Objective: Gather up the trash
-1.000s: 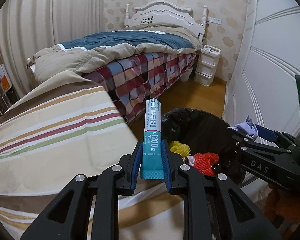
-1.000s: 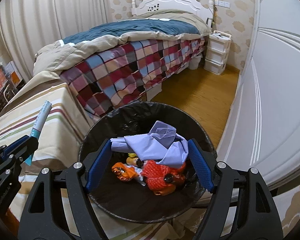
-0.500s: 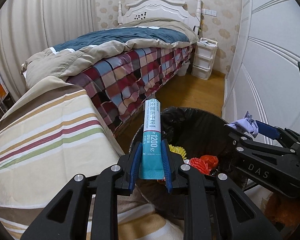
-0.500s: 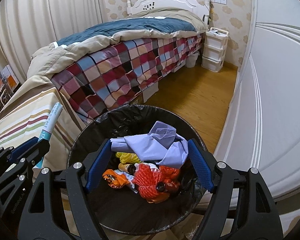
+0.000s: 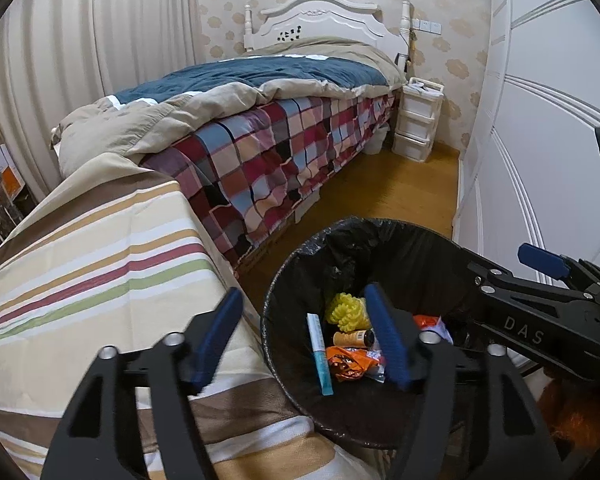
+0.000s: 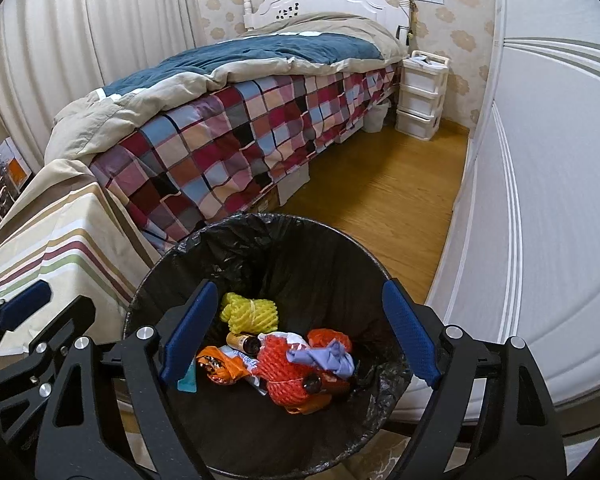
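Observation:
A black-lined trash bin [image 5: 364,222] stands on the floor under both grippers. My left gripper [image 5: 304,340] is over its left rim with its jaws opening and nothing between them. The teal tube [image 5: 320,354] lies loose in the bin beside a yellow net [image 5: 346,312] and orange wrappers. My right gripper [image 6: 300,328] hangs over the bin [image 6: 260,224], jaws opening and empty. The crumpled purple paper [image 6: 324,356] rests on the red net [image 6: 284,376] inside. The tube's end [image 6: 187,382] shows behind the right gripper's left pad.
A striped cloth surface [image 5: 100,260] borders the bin on the left. Beyond it is a bed with a plaid quilt [image 5: 280,152] and a white drawer unit [image 5: 418,120]. White wardrobe doors [image 5: 540,120] run along the right, with wooden floor [image 6: 380,208] between.
The left gripper opened and the teal tube fell into the bin. The right gripper widened and let the purple paper drop onto the trash.

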Motion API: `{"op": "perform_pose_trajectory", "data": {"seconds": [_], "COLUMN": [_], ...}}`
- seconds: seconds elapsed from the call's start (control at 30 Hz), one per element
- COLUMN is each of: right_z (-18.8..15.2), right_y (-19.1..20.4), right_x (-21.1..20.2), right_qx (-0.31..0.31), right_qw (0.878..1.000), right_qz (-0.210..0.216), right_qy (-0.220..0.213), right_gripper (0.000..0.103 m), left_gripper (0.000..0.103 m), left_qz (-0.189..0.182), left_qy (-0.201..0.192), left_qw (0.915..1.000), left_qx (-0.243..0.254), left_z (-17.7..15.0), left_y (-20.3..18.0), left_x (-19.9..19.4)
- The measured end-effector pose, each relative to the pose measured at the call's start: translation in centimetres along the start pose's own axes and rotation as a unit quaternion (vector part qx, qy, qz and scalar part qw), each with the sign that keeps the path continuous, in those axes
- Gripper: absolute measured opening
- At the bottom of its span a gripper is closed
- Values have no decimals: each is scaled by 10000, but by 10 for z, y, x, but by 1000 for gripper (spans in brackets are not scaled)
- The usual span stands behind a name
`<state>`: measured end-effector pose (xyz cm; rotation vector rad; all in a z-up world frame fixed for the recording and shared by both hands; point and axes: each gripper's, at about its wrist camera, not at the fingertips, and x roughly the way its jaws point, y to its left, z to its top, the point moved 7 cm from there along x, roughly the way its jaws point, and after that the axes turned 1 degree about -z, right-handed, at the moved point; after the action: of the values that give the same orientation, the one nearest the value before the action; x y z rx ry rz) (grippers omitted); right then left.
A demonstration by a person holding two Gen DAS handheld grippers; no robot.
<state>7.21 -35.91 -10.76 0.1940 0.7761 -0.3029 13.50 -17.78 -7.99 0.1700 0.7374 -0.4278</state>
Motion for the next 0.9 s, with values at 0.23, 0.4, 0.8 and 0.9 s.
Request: {"op": "perform_pose_trajectory", "data": {"seconds": [0.23,0.4,0.8,0.9], "right_z": [0,0,-8,-11], "right_y": [-1,1,14,18], "right_x": [-6,-13,-25,-29], "right_qx": [14,2,-90,-130], "right_qw": [10000,9999,9997,9997], "right_qz": [-70,-119,-126,-122], "right_qy": [-53,-119,-170,-177], "right_gripper": [89,91,92,92], "left_gripper": [80,85,88,89], "left_qz": [208,398,624,700], "left_qy": [-205,-273,-410,-465], "left_qw": [9996,9987,9969,9961], "left_qx": [-49,-134,-245,-280], "left_z": [5,5,2,1], "left_y": [10,20,42,47], "left_x": [-9,-14,-33,-40]}}
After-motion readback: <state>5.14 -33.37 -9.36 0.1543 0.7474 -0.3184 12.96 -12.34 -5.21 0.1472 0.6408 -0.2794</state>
